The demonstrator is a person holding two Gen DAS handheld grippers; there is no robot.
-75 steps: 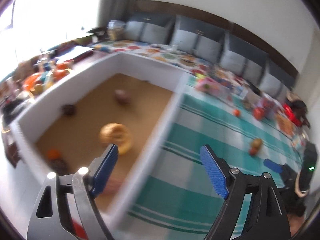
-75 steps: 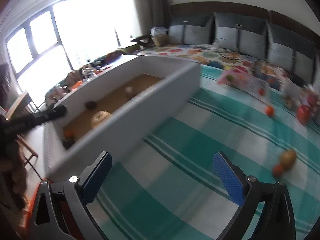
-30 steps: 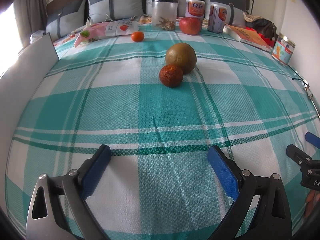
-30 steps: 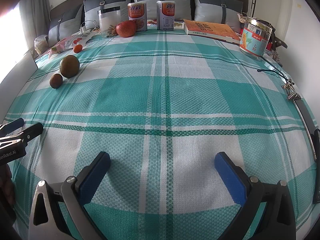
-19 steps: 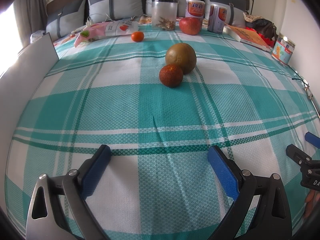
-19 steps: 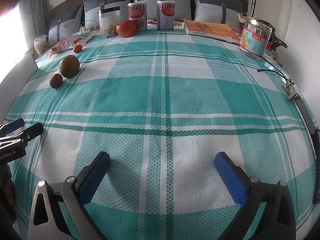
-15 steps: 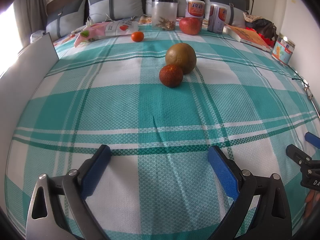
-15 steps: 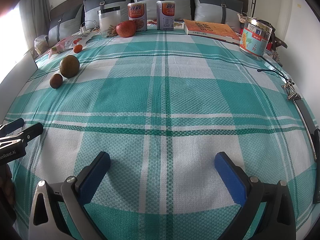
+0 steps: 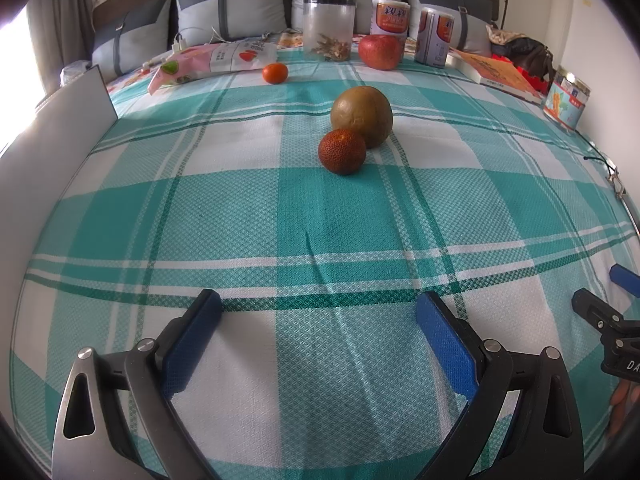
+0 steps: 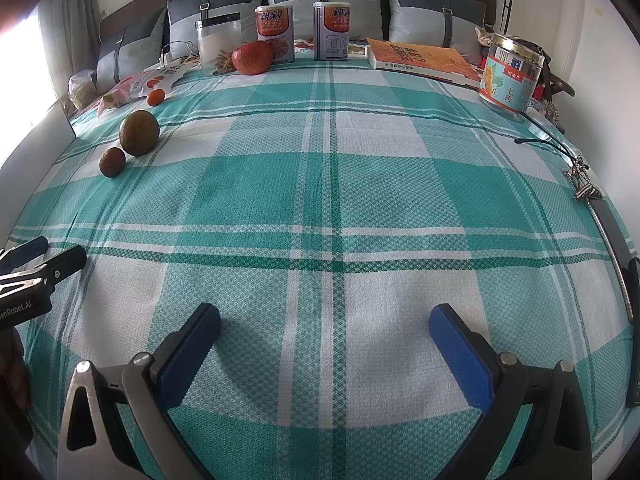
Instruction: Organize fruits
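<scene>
On the teal plaid cloth (image 9: 280,216) a small rough red-orange fruit (image 9: 342,151) touches a larger brown-green round fruit (image 9: 361,116) behind it. A small orange (image 9: 275,73) and a big red fruit (image 9: 379,52) lie farther back. My left gripper (image 9: 316,336) is open and empty, well short of the pair. My right gripper (image 10: 324,340) is open and empty over bare cloth; the same brown-green fruit (image 10: 139,133) and small fruit (image 10: 112,162) lie far to its left.
A white box wall (image 9: 60,120) stands at the left. At the back are a clear jar (image 9: 326,26), two cans (image 9: 390,16), a snack bag (image 9: 212,62), a book (image 10: 416,58) and a tin (image 10: 510,72). Keys (image 10: 584,184) lie at the right edge.
Since 2.5 s ago both grippers swung away from the white box to face the cloth and fruits. Over the last second nothing has moved.
</scene>
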